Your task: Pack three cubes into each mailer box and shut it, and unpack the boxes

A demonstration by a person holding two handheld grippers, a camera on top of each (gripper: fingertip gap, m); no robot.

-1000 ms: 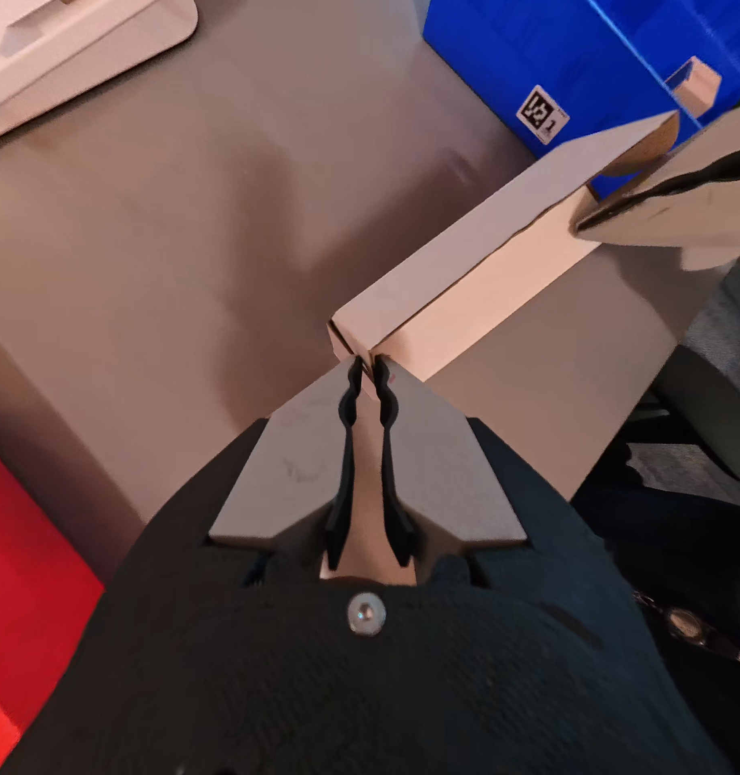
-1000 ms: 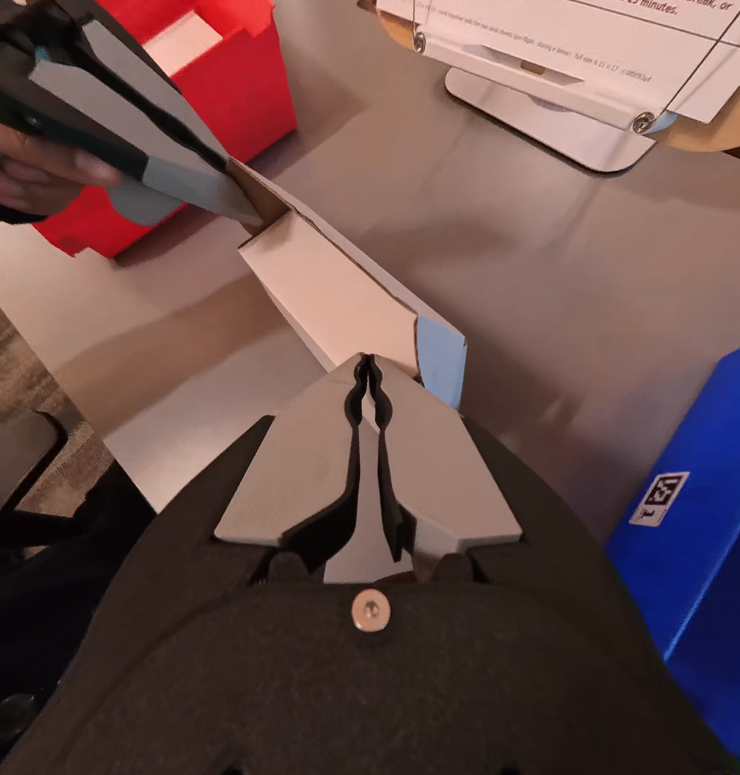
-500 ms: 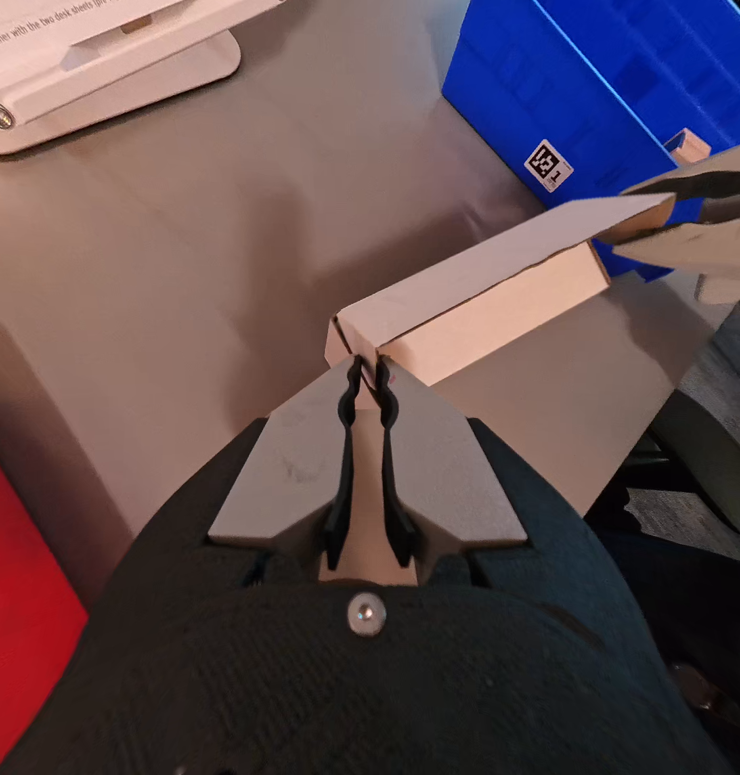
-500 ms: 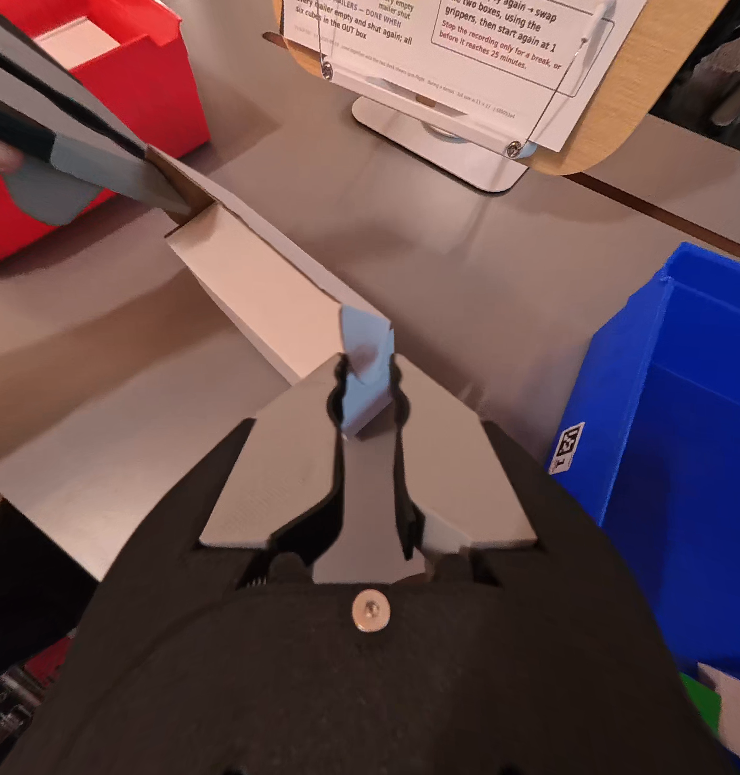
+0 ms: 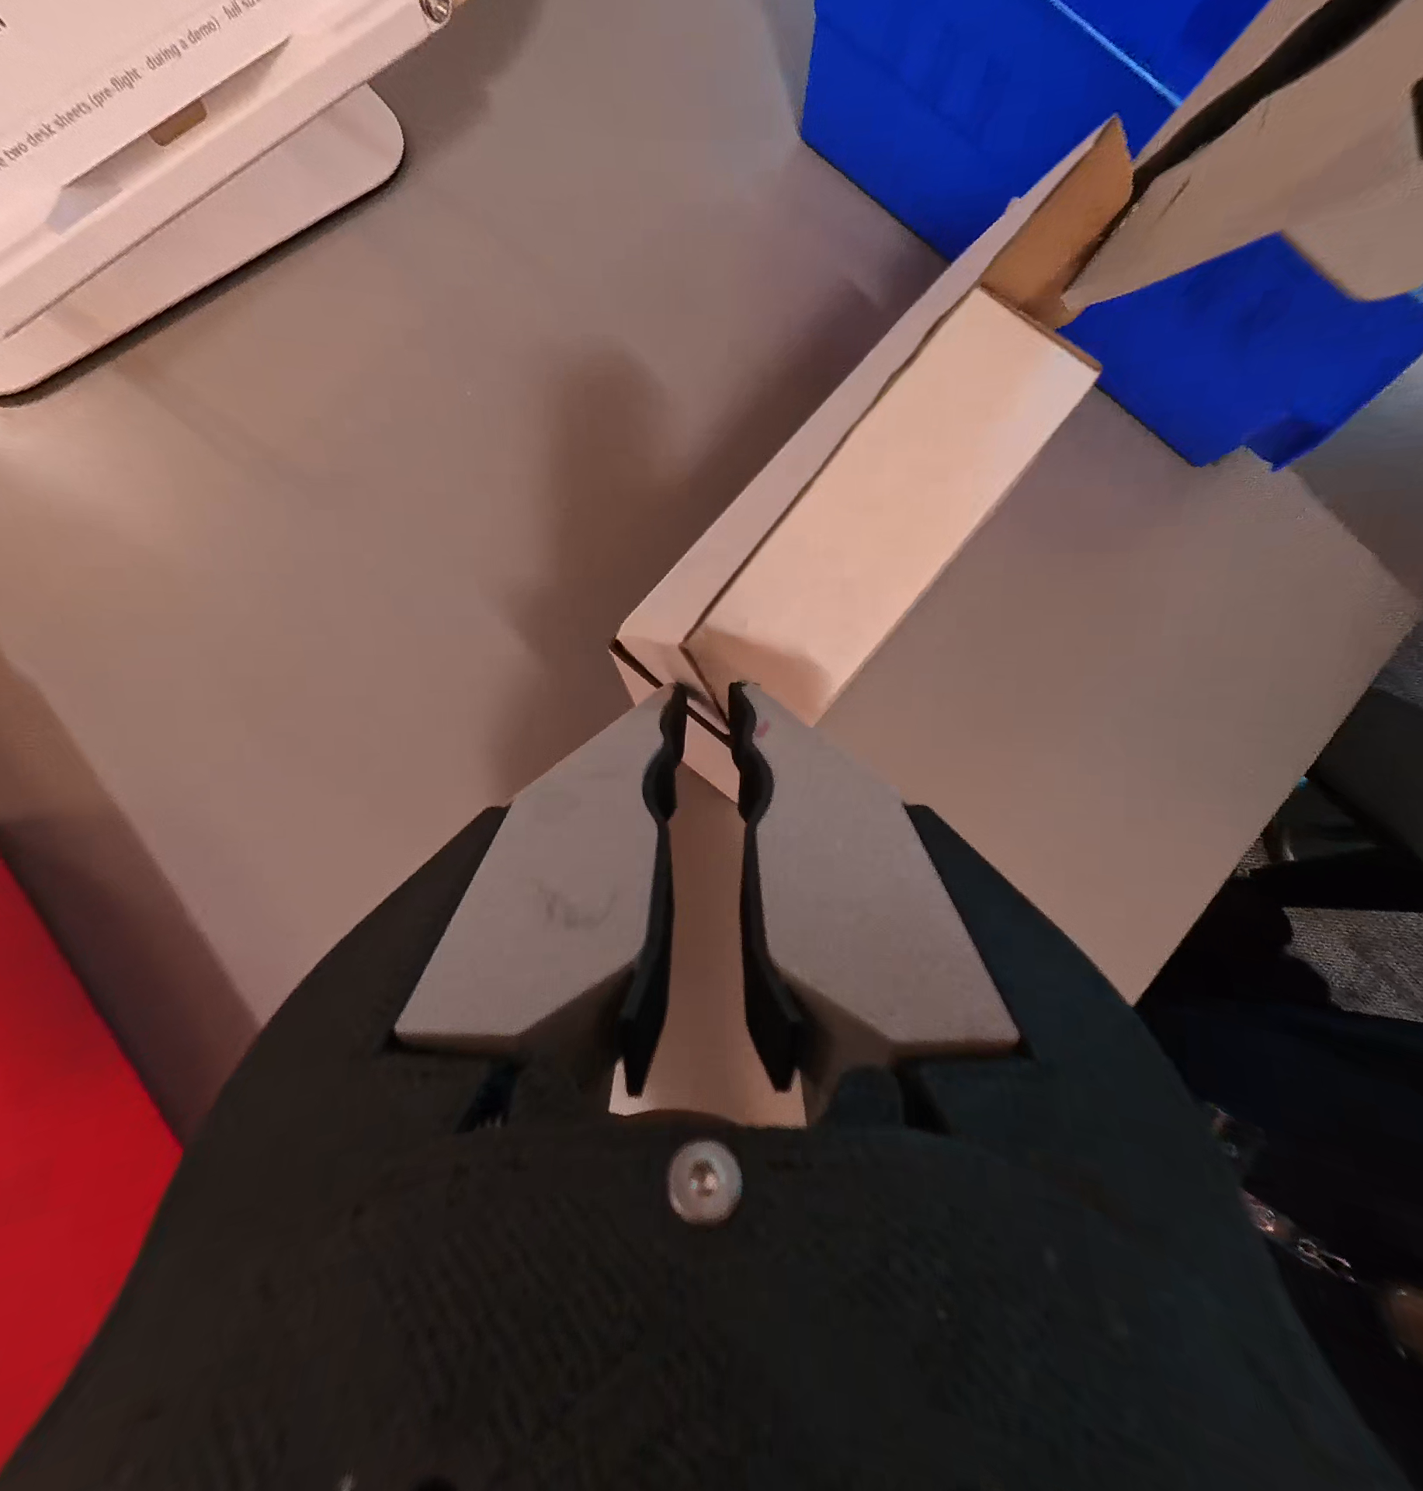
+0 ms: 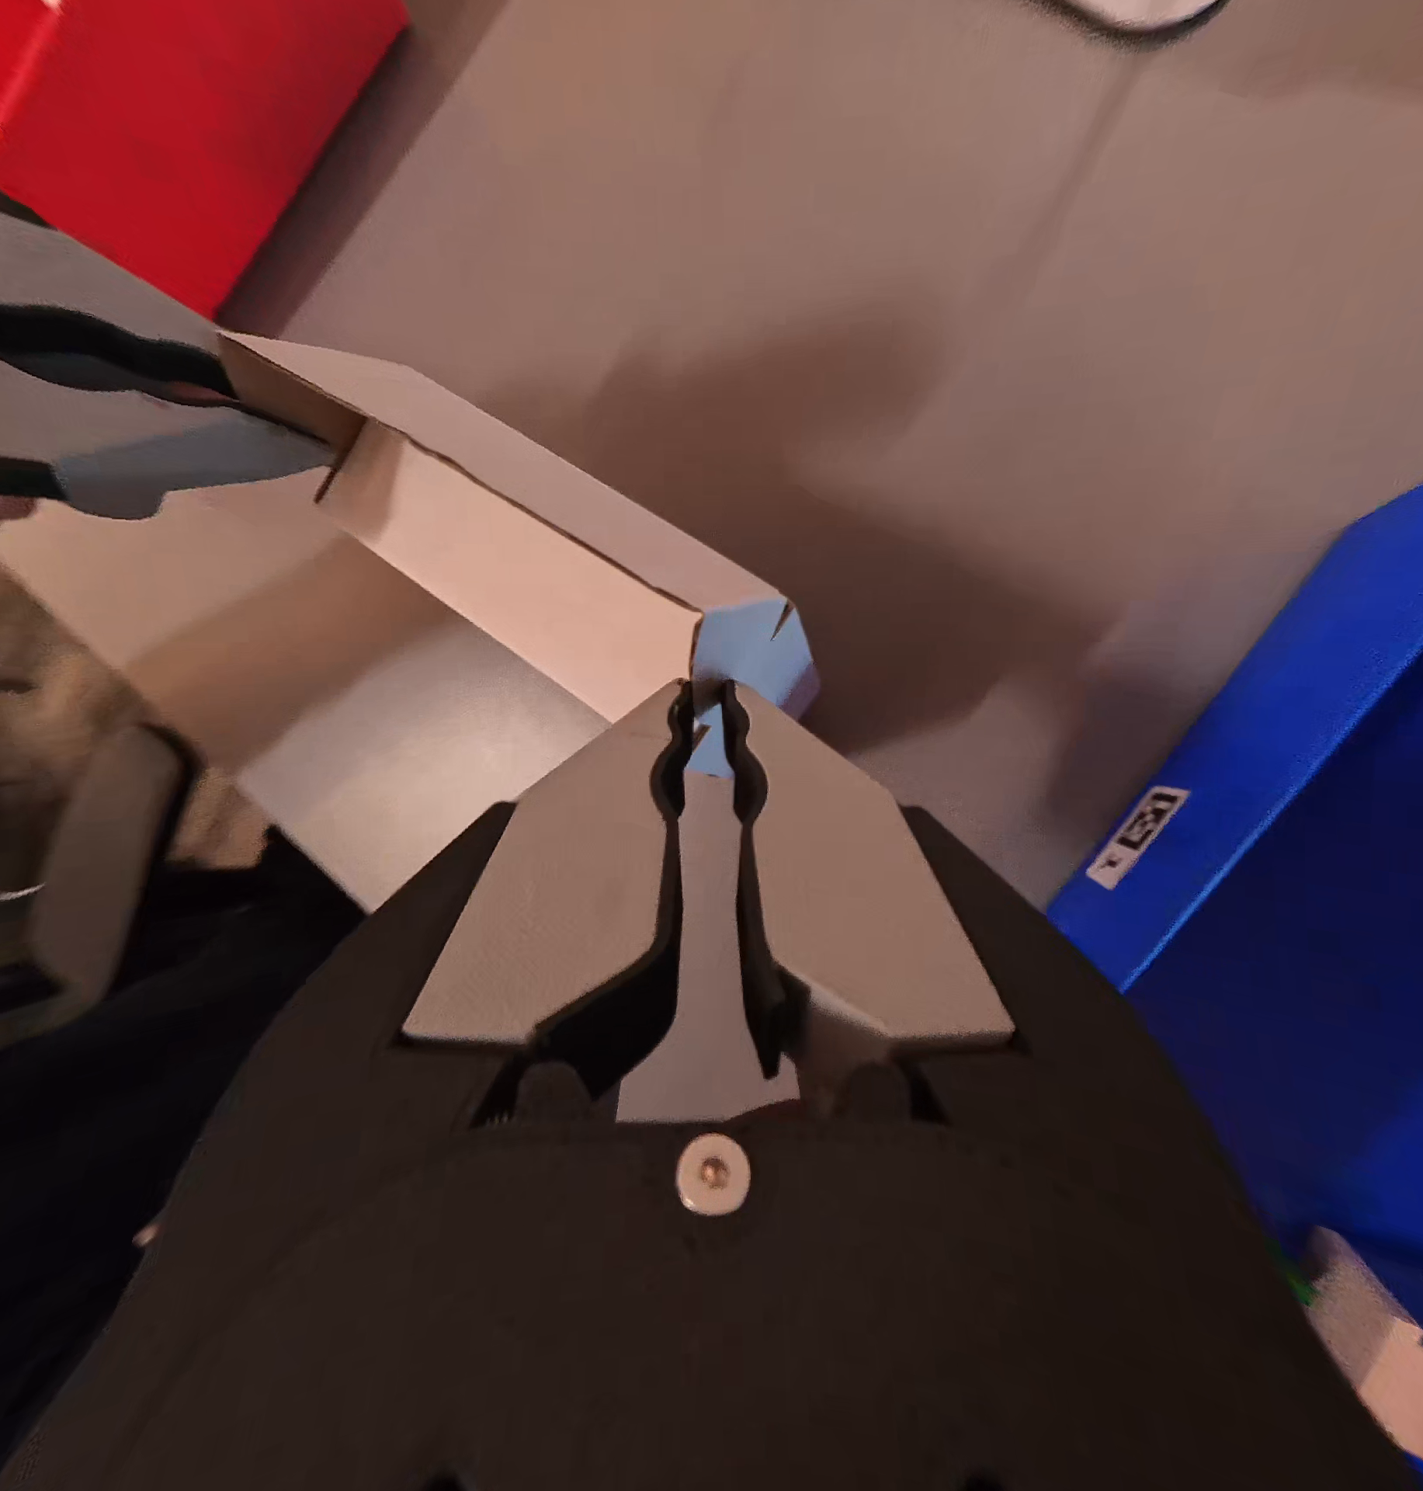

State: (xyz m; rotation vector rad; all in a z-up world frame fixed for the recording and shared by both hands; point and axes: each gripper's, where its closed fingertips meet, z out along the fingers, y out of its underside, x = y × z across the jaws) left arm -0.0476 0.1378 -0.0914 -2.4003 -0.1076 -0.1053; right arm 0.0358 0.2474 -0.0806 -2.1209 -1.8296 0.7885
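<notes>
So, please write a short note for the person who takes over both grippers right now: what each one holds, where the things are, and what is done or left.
Left gripper: shut on one end corner of the mailer box.
Right gripper: shut on the opposite end, at the side flap.
The box is closed and held between the two grippers above the grey table, near its front edge.
Blue bin lies on the right side, red bin on the left; an instruction sheet stand is at the back.
Done: lid down. Whether cubes are inside cannot be seen.
Left: probably set the box down or into a bin, then go on with the other boxes.
</notes>
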